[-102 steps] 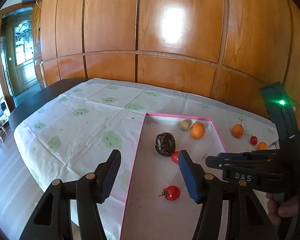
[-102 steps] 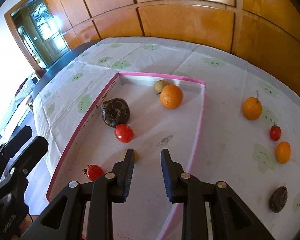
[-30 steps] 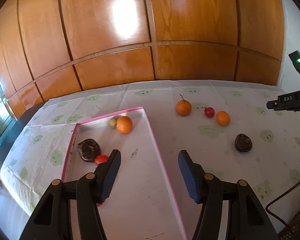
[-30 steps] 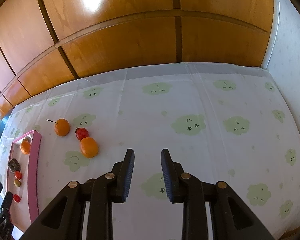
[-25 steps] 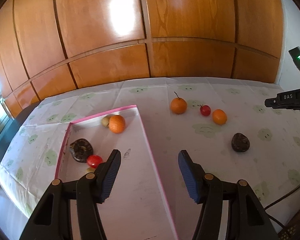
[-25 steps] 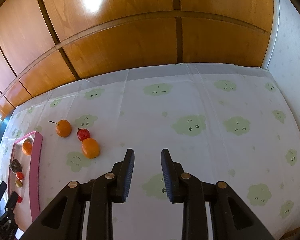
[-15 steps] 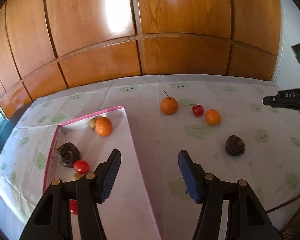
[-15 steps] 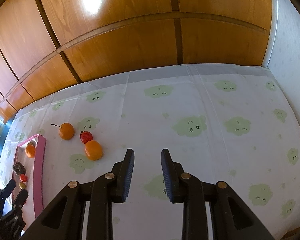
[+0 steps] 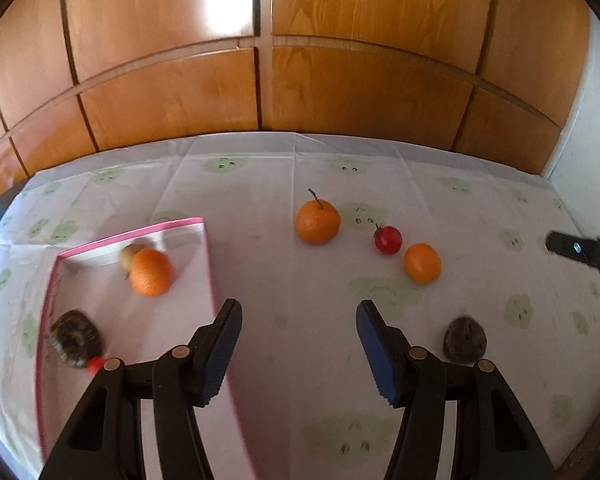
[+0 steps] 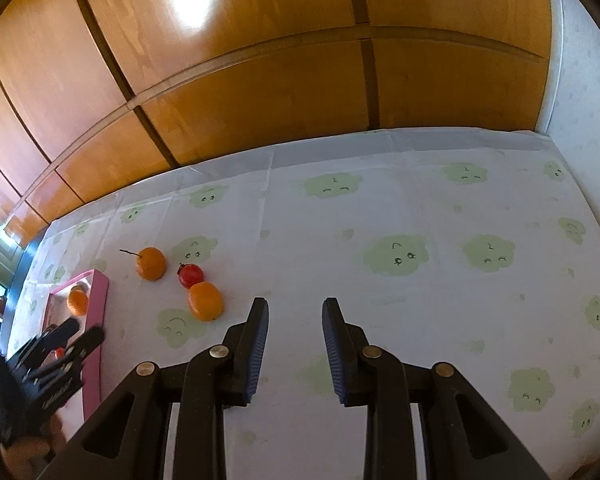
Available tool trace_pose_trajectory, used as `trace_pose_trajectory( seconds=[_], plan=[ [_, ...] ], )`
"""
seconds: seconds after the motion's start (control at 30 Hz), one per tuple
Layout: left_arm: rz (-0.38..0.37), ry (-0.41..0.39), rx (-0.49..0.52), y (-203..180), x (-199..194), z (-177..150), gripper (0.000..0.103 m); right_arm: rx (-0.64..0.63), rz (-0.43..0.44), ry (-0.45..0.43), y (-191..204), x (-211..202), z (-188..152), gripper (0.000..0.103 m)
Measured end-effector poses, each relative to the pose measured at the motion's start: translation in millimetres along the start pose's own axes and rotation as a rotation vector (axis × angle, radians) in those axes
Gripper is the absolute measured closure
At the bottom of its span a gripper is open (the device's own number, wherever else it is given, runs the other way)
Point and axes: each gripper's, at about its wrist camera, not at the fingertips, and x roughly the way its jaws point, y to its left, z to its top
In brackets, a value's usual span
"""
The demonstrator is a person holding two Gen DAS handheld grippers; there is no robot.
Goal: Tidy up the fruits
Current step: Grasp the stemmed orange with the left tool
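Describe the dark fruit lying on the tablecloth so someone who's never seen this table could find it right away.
Start at the pink-edged tray and look right across the tablecloth, past the row of two oranges and a small red fruit. The dark fruit lies alone, nearer the camera than that row. It is the only brown, rough-looking fruit outside the tray.

No readable text, label, brand, number or sign shows in either view. A few pale marks sit on the black body of the left gripper (image 10: 82, 334) as seen from the right wrist camera, but they are too blurred to read. The tablecloth (image 10: 380, 216) carries only printed green cloud faces, with no lettering on them
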Motion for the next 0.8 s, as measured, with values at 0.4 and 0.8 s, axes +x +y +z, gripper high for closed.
trace_pose_trajectory(
  seconds=[0.4, 0.8],
  plan=[
    [0.022, 0.049, -0.002, -15, 74, 49, 0.036, -0.016, 0.044, 0.025, 8, 2, -1, 0.074],
    [-0.011, 0.106, -0.001, -17, 115, 57, 0.062, -0.030, 0.027, 0.049, 8, 12, -3, 0.073]
  ],
)
